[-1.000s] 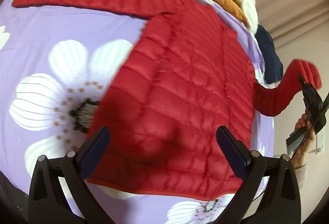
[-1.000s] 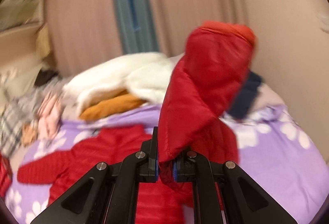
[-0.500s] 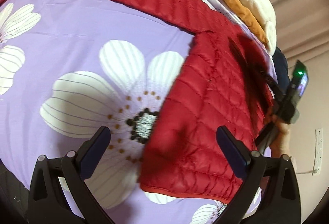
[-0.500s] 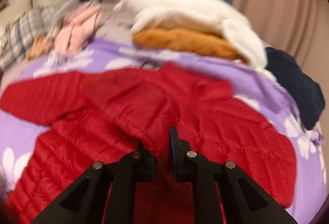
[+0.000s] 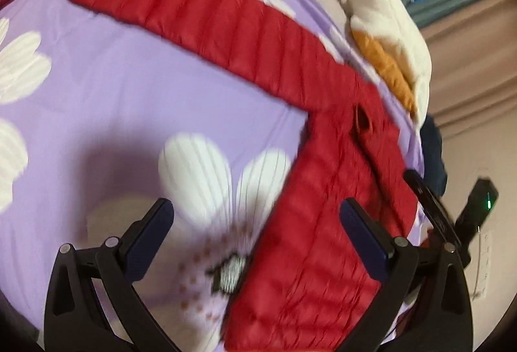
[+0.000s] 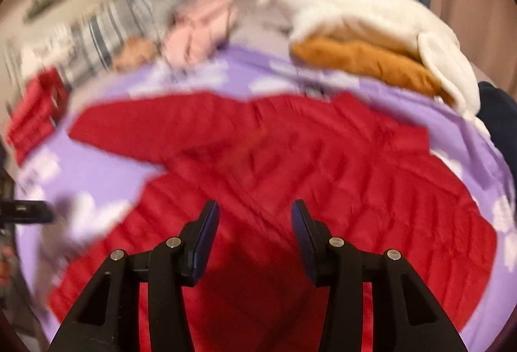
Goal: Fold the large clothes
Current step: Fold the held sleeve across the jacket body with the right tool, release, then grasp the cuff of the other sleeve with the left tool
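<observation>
Black left claw [image 5: 257, 227] and right claw [image 6: 255, 234], silver screws, blue pads.

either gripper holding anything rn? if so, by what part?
Nothing held. Left gripper is open over the bedsheet and jacket edge; right gripper is open above the jacket, nothing between its fingers.
</observation>
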Tool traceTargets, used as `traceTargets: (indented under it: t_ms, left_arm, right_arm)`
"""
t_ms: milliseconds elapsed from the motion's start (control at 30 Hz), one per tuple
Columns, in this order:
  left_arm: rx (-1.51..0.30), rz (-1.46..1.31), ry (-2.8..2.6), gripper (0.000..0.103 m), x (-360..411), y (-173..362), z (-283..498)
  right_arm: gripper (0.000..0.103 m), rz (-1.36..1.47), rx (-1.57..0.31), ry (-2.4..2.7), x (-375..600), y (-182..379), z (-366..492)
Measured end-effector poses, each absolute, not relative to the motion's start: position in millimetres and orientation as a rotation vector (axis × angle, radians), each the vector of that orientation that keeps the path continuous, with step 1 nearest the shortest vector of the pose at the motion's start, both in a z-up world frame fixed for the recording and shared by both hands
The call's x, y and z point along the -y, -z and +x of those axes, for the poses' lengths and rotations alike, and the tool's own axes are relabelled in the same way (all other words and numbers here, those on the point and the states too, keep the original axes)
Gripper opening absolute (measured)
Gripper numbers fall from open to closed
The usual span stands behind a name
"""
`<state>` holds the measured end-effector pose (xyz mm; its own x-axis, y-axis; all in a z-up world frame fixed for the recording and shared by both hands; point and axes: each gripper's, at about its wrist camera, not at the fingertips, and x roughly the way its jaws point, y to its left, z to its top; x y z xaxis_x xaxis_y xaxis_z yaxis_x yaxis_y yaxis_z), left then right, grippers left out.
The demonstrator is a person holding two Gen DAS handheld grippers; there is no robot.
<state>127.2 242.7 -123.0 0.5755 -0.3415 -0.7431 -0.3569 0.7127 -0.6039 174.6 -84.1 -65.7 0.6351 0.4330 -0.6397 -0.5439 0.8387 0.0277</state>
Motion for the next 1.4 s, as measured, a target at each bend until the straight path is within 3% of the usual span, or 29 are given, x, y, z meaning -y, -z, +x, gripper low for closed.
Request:
traceTargets:
  t_ms: [67, 167, 333, 533, 767, 1000, 1267, 1400]
  left_arm:
    - [-0.955, -0.877, 0.007, 0.103, -256.1, 123.1, 137.2]
    - [-0.917, -0.971, 0.02, 0.103, -275.9, 127.3, 144.5]
    - [-0.866, -1.083, -0.027, 0.103, -317.4, 132.3, 138.7]
    - [-0.818, -1.166, -0.058, 0.103, -353.1, 135.4, 131.9]
    - [-0.673, -1.369, -0.044, 0.103, -394.5, 154.2, 144.4]
    - [-0.609, -1.498, -0.082, 0.103, -417.7, 183.0, 174.2]
    - [-0.57, -1.464, -0.153, 0.102, -427.6, 184.8, 203.2]
    - [-0.538, -1.478, -0.214, 0.096, -432.9, 187.3, 202.1]
  right_arm:
    - [0.044, -0.067, -0.698, -0.538, 80.4, 70.6, 195.6]
    - [0.029, -0.003, -0.745, -0.489, 67.3, 96.7, 217.5]
    - [0.027, -0.14, -0.848, -0.426, 37.2, 155.0, 231.4]
    - [0.027, -0.094, -0.86, -0.428, 35.3, 136.3, 233.3]
    - [0.027, 0.056, -0.716, -0.561, 65.6, 93.5, 177.8]
    - [0.028, 0.104, -0.653, -0.578, 100.8, 89.9, 147.2]
    - [0.028, 0.183, -0.616, -0.523, 139.7, 87.8, 130.4]
    - [0.028, 0.194, -0.633, -0.481, 147.1, 94.6, 123.2]
